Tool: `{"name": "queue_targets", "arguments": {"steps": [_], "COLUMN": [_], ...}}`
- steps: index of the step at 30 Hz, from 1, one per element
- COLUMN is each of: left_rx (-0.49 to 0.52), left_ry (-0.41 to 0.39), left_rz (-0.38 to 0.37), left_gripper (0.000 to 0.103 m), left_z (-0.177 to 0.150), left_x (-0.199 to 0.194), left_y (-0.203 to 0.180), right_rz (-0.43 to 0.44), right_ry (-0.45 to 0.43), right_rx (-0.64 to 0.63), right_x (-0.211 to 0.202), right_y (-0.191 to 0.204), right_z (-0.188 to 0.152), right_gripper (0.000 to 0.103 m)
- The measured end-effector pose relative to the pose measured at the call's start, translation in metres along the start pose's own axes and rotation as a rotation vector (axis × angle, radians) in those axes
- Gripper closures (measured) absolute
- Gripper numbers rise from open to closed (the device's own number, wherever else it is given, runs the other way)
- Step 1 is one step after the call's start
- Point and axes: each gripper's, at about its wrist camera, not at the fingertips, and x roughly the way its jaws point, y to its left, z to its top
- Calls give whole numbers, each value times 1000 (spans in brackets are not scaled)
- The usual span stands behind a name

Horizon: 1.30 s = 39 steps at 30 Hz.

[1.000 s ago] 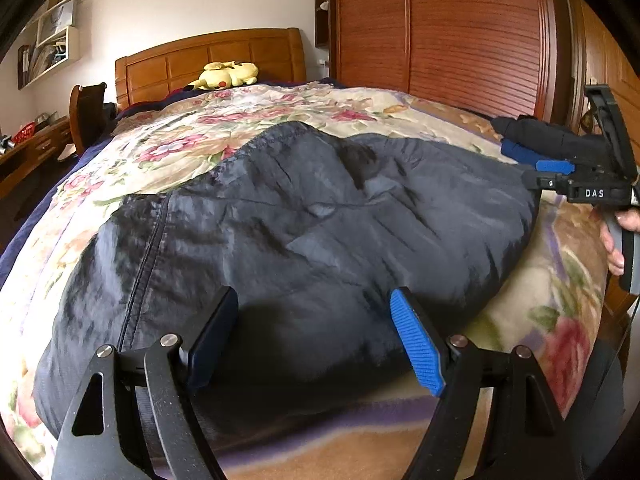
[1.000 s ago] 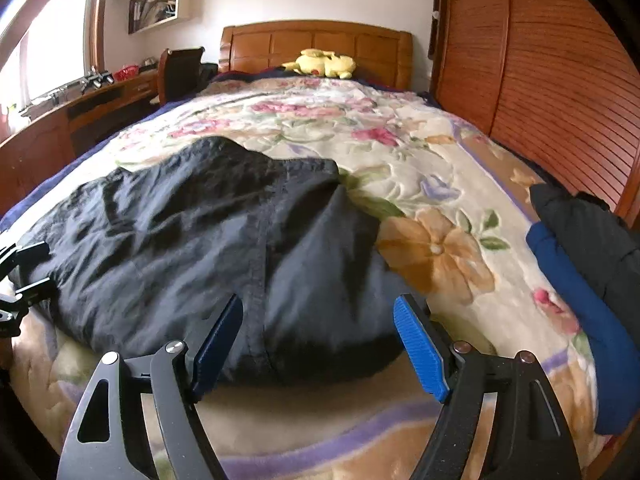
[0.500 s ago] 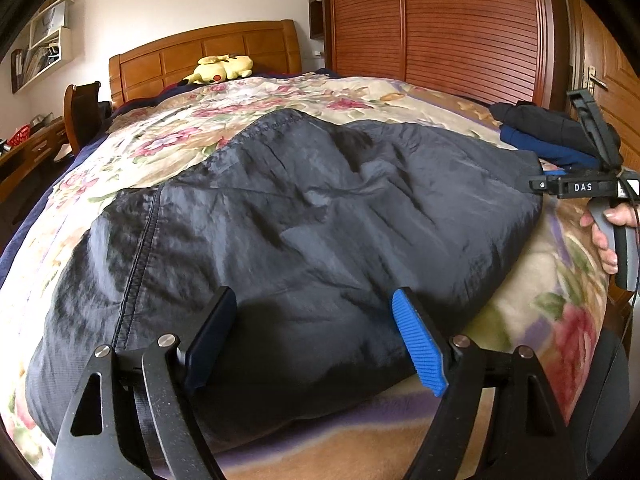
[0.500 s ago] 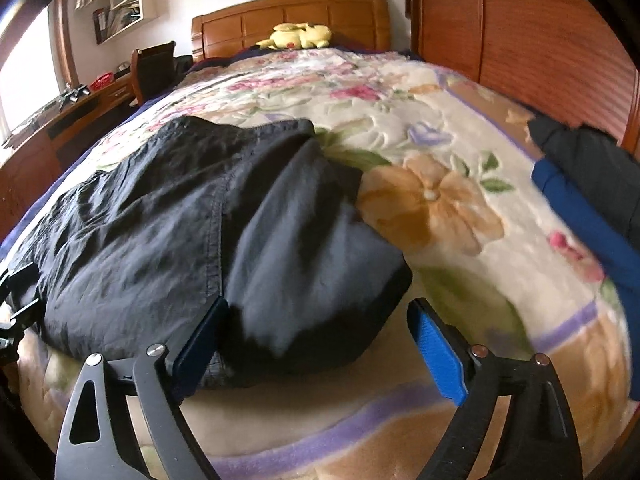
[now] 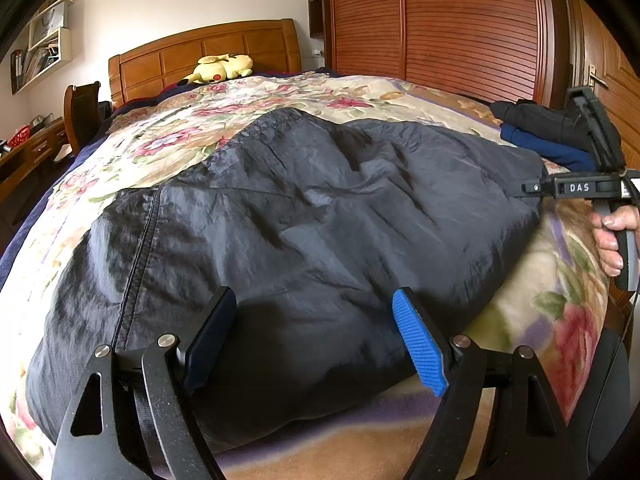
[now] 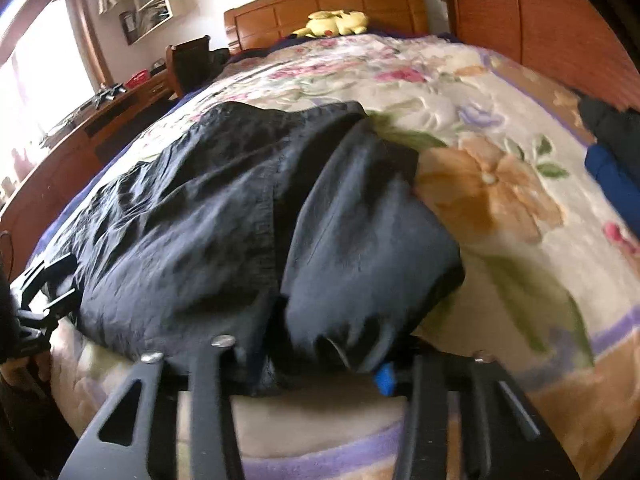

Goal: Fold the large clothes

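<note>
"DAS" on the right tongs (image 5: 579, 188); nothing else seems legible.

Dark jacket (image 5: 320, 216) of thin crinkled cloth with a faint sheen, plush matt flowered blanket (image 6: 500, 184), glossy wood headboard (image 5: 208, 52), ribbed wood wardrobe doors (image 5: 460, 24), ribbed blue pads (image 5: 418, 346).
</note>
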Motion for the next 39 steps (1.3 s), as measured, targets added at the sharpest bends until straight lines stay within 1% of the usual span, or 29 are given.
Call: {"name": "queue_targets", "arguments": {"steps": [1, 2, 5, 9, 13, 21, 28, 35, 39], "left_rx": [1, 3, 9, 7, -12, -67, -131, -178, -194], "left_ry": [2, 3, 8, 6, -5, -66, -108, -130, -121], "left_rz": [1, 3, 8, 6, -12, -6, 26, 54, 98], "left_gripper": [22, 22, 22, 22, 22, 22, 22, 22, 22], "left_z": [0, 0, -1, -2, 0, -1, -10, -28, -41], "left_x": [1, 2, 2, 2, -6, -38, -64, -88, -95], "left_y": [0, 0, -1, -1, 4, 32, 66, 94, 113], "right_rz": [-9, -6, 1, 13, 19, 30, 58, 118, 169], "right_ry": [-13, -27, -85, -154, -187, -208, -218, -215, -214], "right_rx": [-9, -13, -25, -76, -125, -210, -318, -425, -465], "right_x": [-3, -7, -24, -45, -56, -60, -54, -42, -31], "right_y": [1, 3, 9, 28, 49, 81, 124, 171, 196], "right_z": [1, 3, 10, 25, 32, 40, 47, 51, 56], "right_gripper": [75, 78, 82, 85, 86, 88, 91, 92, 93]}}
